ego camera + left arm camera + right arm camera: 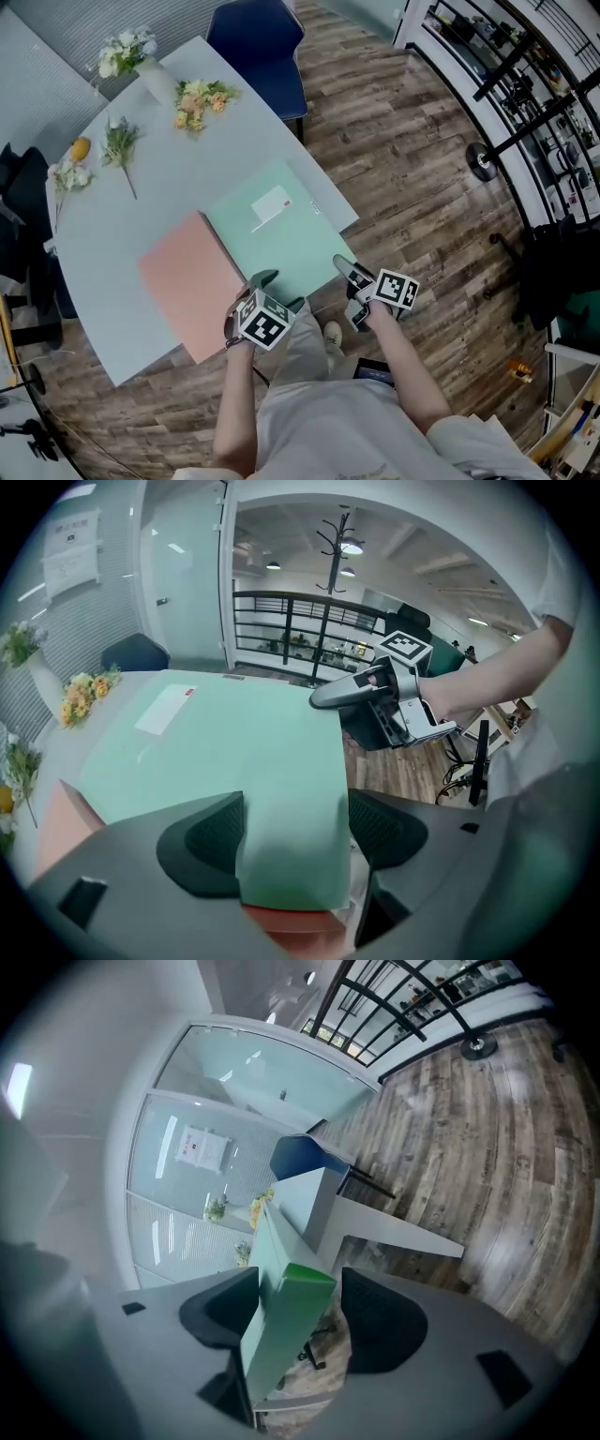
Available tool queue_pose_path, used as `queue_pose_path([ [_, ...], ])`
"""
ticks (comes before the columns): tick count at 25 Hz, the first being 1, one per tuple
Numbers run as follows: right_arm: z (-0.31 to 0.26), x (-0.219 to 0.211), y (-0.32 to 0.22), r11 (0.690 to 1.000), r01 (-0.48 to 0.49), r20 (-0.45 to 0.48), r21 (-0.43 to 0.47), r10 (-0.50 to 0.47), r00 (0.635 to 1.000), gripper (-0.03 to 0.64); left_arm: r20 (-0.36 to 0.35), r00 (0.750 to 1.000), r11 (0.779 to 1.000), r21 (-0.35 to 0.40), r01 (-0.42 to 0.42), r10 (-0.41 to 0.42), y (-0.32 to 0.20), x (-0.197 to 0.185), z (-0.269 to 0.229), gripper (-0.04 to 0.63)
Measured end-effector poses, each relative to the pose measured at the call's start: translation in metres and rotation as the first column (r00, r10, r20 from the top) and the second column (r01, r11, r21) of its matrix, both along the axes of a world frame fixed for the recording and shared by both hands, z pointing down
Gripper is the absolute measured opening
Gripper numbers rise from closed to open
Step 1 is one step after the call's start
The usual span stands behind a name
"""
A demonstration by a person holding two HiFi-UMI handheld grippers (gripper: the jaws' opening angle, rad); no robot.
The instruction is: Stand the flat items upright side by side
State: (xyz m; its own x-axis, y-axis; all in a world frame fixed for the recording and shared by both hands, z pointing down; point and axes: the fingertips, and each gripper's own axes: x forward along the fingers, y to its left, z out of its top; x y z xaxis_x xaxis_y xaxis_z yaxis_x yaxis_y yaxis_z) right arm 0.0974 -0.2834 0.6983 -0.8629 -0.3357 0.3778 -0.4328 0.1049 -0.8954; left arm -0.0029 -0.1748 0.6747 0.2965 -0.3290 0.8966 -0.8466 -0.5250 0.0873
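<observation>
Two tools sit at the near edge of the green folder (272,225). The left tool (295,838) has its jaws spread wide over the folder's near corner, and the green face shows in the gap. I cannot tell whether the pads touch it. The right tool (298,1312) is also wide open. It straddles the folder's thick edge further along, with a sliver of gap on one side, so it grips nothing yet.

The folder lies flat on the surface (159,178), overlapping the pink folder (187,281) beside it.

The likely trouble is a lopsided lift. If only one tool bites, the folder could pivot, slip out and drop to the floor (412,169), since its near edge lies right at the surface's rim. It might also drag the pink folder along.

Beyond the folder's far side the surface is bare until the flowers (197,101), which leaves room to stand both upright.
</observation>
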Motion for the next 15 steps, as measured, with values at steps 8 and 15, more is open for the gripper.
queue_pose_path([
  [8,-0.005,-0.004,-0.001,1.000,0.002,0.029,-0.007,-0.002,1.000,0.249,-0.013,1.000,1.000,0.006,0.014,-0.014,-0.001,-0.003,-0.002,0.331],
  [15,-0.015,-0.005,0.000,1.000,0.004,0.023,0.002,-0.004,1.000,0.239,-0.013,0.999,0.998,0.030,0.054,-0.053,-0.002,-0.005,-0.002,0.330],
])
